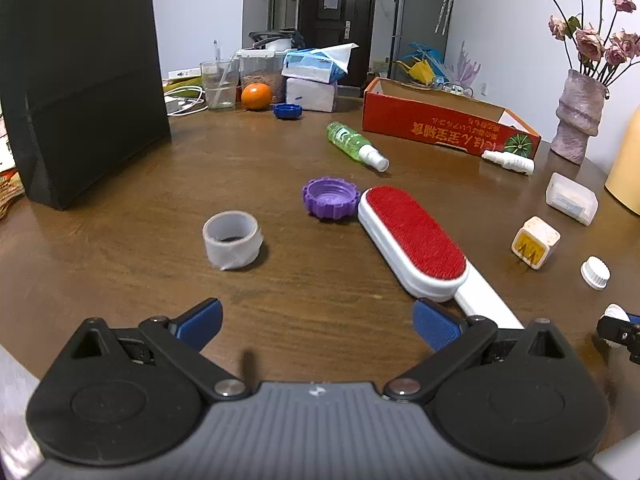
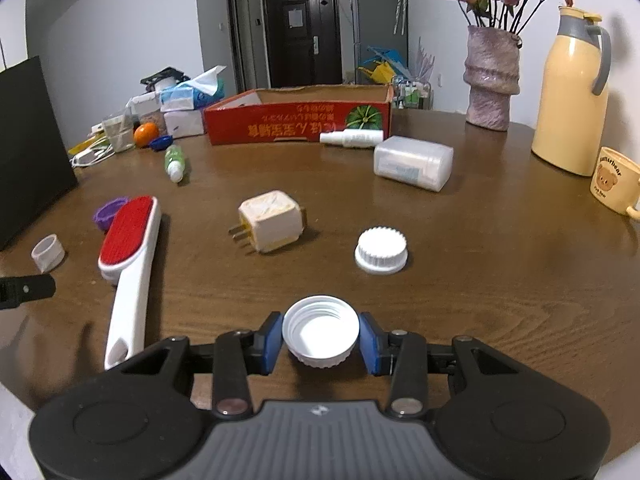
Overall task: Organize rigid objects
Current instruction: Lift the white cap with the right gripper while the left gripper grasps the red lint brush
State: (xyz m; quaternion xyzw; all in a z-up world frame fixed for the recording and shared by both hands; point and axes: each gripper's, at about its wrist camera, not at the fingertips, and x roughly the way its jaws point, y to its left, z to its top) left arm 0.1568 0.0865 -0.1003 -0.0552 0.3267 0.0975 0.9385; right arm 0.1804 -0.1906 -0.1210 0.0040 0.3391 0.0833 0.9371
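Near the front edge of the table (image 2: 480,240), the right gripper (image 2: 321,340) is clamped on a white cap (image 2: 320,332), open side up. Left gripper (image 1: 316,326) is spread wide, holding nothing. Red box (image 2: 296,120) looks empty from here, so I'd say basically everything's left: lint brush (image 2: 128,248), plug (image 2: 272,220), bottles, other caps.

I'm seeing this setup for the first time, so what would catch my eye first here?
Probably the right gripper, shut on an upturned white cap low over the brown table. Next the lint brush with its bright red pad, lying to the left beside a purple cap. At the far edge, the red cardboard box stands out, with a vase of dried roses to its right.
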